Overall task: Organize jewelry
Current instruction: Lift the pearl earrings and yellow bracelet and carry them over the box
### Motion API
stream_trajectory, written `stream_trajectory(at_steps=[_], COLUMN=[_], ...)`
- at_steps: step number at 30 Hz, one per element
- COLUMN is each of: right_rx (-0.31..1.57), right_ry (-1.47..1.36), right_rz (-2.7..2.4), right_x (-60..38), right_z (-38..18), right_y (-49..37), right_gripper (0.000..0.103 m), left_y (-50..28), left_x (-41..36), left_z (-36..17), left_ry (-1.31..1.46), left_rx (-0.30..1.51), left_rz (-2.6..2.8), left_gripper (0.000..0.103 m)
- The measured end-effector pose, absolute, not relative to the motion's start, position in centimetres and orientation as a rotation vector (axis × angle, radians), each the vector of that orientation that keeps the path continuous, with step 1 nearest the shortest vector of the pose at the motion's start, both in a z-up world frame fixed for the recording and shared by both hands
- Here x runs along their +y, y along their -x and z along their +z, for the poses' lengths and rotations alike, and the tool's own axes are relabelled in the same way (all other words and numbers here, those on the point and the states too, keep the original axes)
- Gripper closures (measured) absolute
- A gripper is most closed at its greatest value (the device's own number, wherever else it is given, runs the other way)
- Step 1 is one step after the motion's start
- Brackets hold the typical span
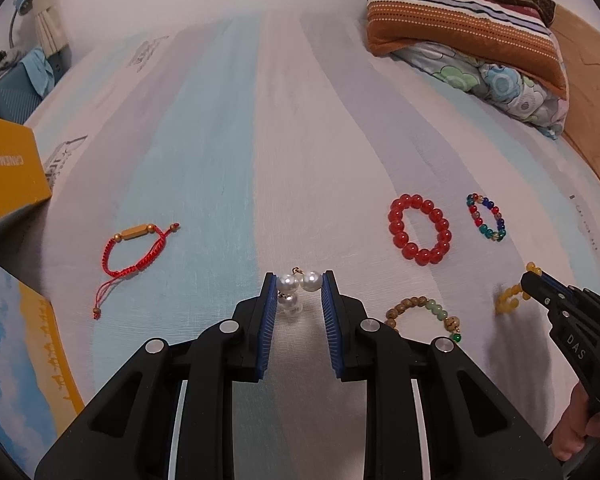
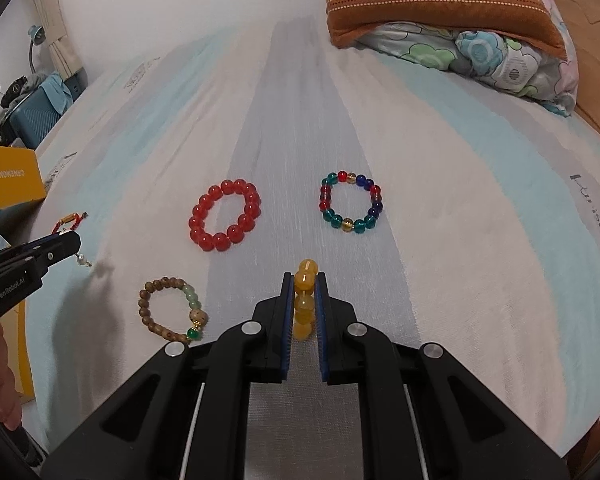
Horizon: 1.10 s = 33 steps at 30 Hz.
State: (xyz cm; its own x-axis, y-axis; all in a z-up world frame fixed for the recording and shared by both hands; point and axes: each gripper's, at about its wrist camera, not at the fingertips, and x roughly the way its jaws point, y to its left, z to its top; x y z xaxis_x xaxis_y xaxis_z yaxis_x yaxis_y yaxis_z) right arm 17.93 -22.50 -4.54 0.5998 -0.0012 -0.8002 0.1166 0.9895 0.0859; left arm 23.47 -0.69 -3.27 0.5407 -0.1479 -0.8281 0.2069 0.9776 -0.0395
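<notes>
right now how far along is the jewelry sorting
Done: nothing looks put away yet. In hand: left gripper holds the white pearl piece, right gripper the yellow bead bracelet. Left on the bed: red bead bracelet, multicoloured glass one, brown wooden one, red cord one.

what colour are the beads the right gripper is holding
Translucent yellow beads, clamped in the right gripper; clearest in the right wrist view.

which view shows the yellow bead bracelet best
The left wrist view: the yellow bead bracelet hangs from the right gripper as an open curve above its shadow on the bedsheet. The right wrist view shows only a stacked column of beads clamped between the pads.
</notes>
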Motion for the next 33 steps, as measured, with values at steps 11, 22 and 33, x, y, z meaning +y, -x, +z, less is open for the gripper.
stream_trajectory(at_steps=[11,22,33], right_rx=[0.907,0.897,0.881], right_ry=[-0.133,-0.142,-0.123], right_rz=[-0.042,-0.018,0.013], right_x=[-22.3,-21.8,-19.6], right_z=[-3.6,-2.4,0.1], right_y=[-17.5,-17.0,-15.9], right_gripper=[0.094,0.094,0.094], left_y=[-22.2,-20.1,-17.9], left_x=[-1.3,-0.2,1.7], left_z=[-2.5,-0.5,0.3], left_ry=[-0.077,-0.043,-0.006], left_rx=[0.967,0.962,0.979], left_rz=[-0.226,-0.236,-0.206], left_gripper=[0.081,0.081,0.081])
